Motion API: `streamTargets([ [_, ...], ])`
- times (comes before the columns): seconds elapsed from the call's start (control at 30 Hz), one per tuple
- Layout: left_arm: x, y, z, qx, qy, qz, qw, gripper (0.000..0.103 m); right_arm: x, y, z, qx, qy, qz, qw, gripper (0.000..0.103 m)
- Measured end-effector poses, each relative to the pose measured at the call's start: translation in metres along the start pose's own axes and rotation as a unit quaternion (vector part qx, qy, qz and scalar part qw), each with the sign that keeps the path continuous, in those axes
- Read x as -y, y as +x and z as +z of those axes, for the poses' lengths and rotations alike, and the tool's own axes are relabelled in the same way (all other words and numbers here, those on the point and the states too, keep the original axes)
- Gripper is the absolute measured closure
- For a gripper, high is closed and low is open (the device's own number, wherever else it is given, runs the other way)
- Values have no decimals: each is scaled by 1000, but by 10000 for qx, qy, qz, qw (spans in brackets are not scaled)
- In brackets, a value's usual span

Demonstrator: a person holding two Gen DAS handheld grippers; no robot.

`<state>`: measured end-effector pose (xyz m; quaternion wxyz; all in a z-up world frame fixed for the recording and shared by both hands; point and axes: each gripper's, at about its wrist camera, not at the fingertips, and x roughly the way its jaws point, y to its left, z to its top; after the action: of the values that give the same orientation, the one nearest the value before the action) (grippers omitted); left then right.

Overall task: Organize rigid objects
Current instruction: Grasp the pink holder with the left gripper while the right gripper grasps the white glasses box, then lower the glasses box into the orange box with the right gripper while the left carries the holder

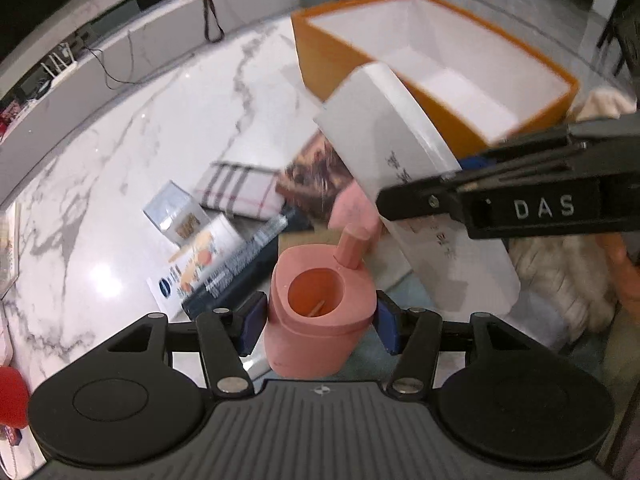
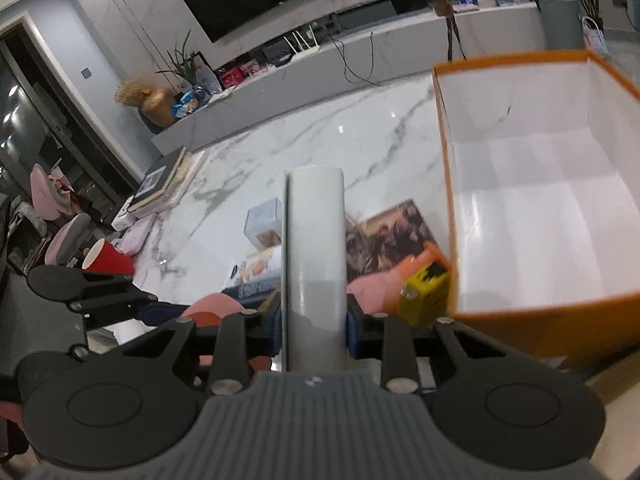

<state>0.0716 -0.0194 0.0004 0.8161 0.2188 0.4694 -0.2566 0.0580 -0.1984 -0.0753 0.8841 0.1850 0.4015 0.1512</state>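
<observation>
The orange box (image 2: pixel 536 312) sits open just ahead-right of my right gripper (image 2: pixel 314 328), which is clamped on the white container (image 2: pixel 316 248), long axis pointing forward. My left gripper (image 1: pixel 320 324) pinches the pink cup (image 1: pixel 320 312), farther from the box.

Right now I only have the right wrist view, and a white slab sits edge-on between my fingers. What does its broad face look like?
Observer: In the left wrist view it is a white box with rounded corners and small dark print on its face, tilted in front of the orange box.
Operator: And what is the left gripper holding?
Observer: The left gripper is shut on a pink container. Its lid is flipped open and a thin stick lies inside.
</observation>
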Motion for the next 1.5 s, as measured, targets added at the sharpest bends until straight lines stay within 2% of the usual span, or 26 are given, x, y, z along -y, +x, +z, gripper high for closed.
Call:
streamTargets([
  [0.13, 3, -16, 18, 235, -106, -42, 9997, 38, 29, -18, 19, 147, 19, 39, 9999, 74],
  [0.17, 4, -20, 23, 313, -117, -58, 9994, 38, -15, -30, 16, 257, 1, 42, 9997, 74],
  [0.4, 11, -39, 67, 837, -273, -392, 9953, 38, 38, -79, 56, 847, 61, -171, 9962, 74],
  [0.43, 13, -40, 73, 895, -299, -482, 9944, 38, 26, -106, 41, 952, 55, -275, 9951, 74],
  [0.47, 15, -40, 79, 944, -320, -582, 9933, 38, -12, -98, 46, 1025, 25, -378, 9940, 74],
  [0.57, 22, -35, 102, 1013, -356, -919, 9900, 38, 12, -107, 56, 1055, 105, -679, 9920, 74],
  [0.63, 27, -29, 116, 1034, -359, -1107, 9878, 38, 18, -110, 76, 1051, 297, -770, 9910, 74],
  [0.73, 35, -18, 137, 1139, -298, -1276, 9848, 38, 41, -113, 81, 1061, 477, -931, 9888, 74],
  [0.83, 45, -1, 147, 1123, -141, -1419, 9834, 38, 60, -111, 86, 928, 637, -969, 9889, 74],
  [1.1, 75, 48, 149, 822, 457, -1428, 9853, 38, 108, -94, 93, 327, 1118, -867, 9894, 74],
  [1.3, 80, 72, 145, 506, 890, -1409, 9847, 38, 117, -76, 86, -48, 1128, -807, 9903, 74],
  [1.5, 84, 90, 138, 106, 1187, -1421, 9827, 38, 137, -61, 86, -390, 1435, -588, 9871, 74],
])
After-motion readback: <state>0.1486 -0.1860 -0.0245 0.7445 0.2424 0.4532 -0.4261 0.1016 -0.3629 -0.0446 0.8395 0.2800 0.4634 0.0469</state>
